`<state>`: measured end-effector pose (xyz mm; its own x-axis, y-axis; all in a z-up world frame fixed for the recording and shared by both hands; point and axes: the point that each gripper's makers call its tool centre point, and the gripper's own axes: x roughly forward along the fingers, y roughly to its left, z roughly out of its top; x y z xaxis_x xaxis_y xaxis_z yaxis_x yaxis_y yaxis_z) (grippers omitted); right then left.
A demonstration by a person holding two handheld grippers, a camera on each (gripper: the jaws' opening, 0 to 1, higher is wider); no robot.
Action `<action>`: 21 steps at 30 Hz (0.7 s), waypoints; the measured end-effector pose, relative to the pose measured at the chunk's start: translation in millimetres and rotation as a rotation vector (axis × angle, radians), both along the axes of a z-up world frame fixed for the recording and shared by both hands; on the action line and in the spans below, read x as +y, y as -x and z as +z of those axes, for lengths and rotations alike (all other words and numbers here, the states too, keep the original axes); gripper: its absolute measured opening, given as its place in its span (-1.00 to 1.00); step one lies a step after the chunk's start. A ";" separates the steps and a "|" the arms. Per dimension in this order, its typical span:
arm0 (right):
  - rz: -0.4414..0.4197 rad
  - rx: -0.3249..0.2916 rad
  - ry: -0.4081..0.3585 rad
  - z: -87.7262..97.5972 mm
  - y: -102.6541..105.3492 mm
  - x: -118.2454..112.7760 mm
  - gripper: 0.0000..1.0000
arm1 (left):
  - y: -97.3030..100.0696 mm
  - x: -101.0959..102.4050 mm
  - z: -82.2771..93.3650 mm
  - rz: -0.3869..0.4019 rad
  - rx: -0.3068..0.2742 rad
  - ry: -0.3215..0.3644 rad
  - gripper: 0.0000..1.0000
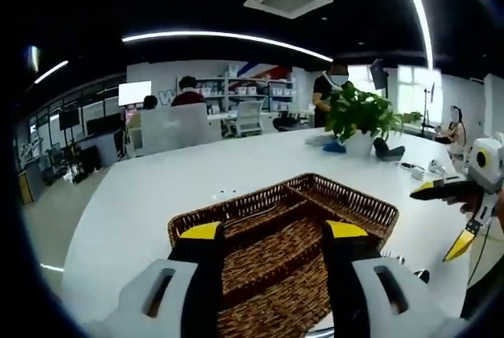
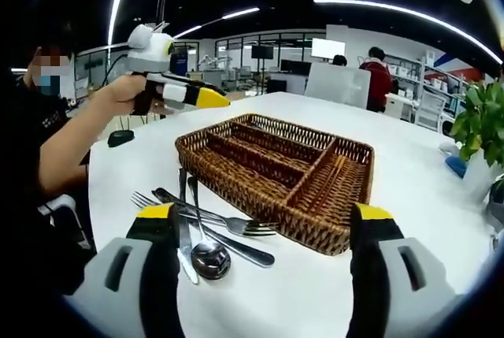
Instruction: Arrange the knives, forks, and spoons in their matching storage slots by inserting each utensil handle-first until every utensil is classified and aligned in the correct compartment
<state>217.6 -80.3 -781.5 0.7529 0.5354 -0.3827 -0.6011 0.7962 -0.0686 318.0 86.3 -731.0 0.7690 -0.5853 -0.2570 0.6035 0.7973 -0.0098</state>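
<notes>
Right gripper view: a white table point(image 2: 441, 220) carries a wicker tray point(image 2: 276, 166) with long slots, all bare of cutlery as far as can be seen. Just beside its near wall lies a crossed heap of utensils: a fork point(image 2: 206, 217), a knife point(image 2: 183, 239) and a spoon point(image 2: 206, 253), overlapping, with other pieces among them. The right gripper point(image 2: 268, 224) stands spread wide and empty above the heap. The left gripper point(image 2: 214, 100), held up in a hand point(image 2: 126, 90), looks closed on nothing; in the left gripper view its jaws stand apart over the tray point(image 1: 236, 212), so I cannot tell its state.

The utensils are probably stiff, light, slick metal lying flat; pinching across a handle where it is propped on another piece looks easiest.
</notes>
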 end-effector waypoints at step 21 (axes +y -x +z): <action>0.008 -0.008 -0.022 15.3 -1.7 0.7 0.93 | 83.7 19.9 2.8 -0.005 -0.033 0.012 0.49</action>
